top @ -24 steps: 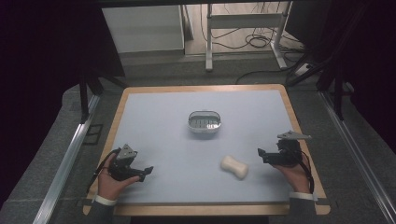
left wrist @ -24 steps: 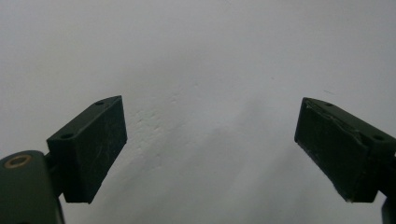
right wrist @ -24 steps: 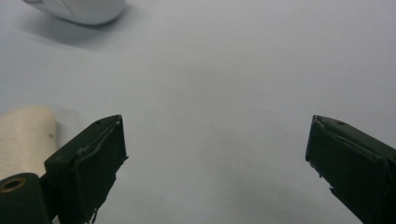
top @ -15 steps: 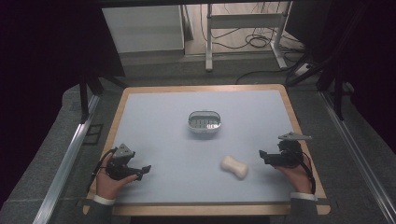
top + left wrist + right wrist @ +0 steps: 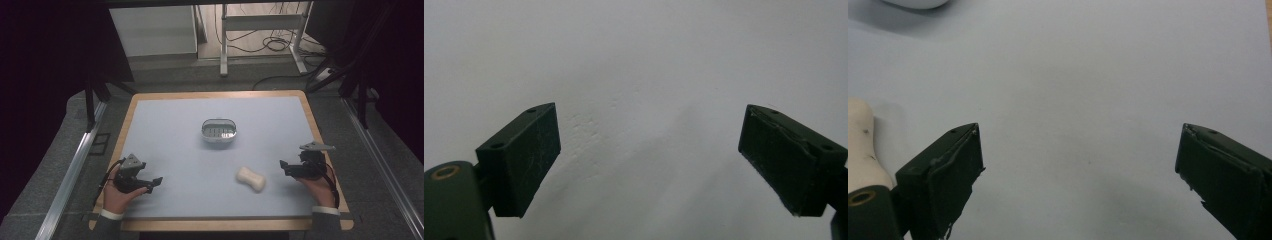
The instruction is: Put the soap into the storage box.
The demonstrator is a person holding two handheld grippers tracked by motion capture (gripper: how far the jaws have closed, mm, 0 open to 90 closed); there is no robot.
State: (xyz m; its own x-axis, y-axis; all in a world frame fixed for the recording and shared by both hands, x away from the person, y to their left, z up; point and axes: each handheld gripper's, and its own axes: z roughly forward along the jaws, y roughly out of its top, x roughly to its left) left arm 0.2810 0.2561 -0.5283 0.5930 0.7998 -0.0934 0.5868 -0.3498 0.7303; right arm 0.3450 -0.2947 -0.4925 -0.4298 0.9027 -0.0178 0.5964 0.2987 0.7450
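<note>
**Two grippers apart over a pale mat, nothing held**

Seen from the high view: one wooden-rimmed table (image 5: 127,127) covered by one pale blue-grey mat (image 5: 170,130), set in a dark room with a white metal stand (image 5: 260,30) and loose cables on the floor beyond. Near the mat's middle, one small oval metal-and-white dish (image 5: 219,130). Nearer the person and to the right, one cream, bone-shaped object (image 5: 250,179), lying flat, well apart from the dish. At the near left, one hand (image 5: 117,192) gripping the black left gripper (image 5: 152,184), topped by a grey three-cornered plate. At the near right, the other hand (image 5: 315,187) on the black right gripper (image 5: 284,167), pointed toward the cream object and near it, not touching.

Two hands, two grippers, one dish, one cream object counted in all.

From the left gripper view: bare mat between the left gripper (image 5: 649,145) jaws, spread wide, nothing between them; faint dimples in the mat surface, too fine for the high view.

From the right gripper view: right gripper (image 5: 1080,165) jaws likewise wide apart and empty; cream object (image 5: 860,145) just outside the left jaw at the frame edge, small dark specks visible on it; white dish rim (image 5: 915,4) at the top edge; a sliver of wooden rim at top right.
</note>
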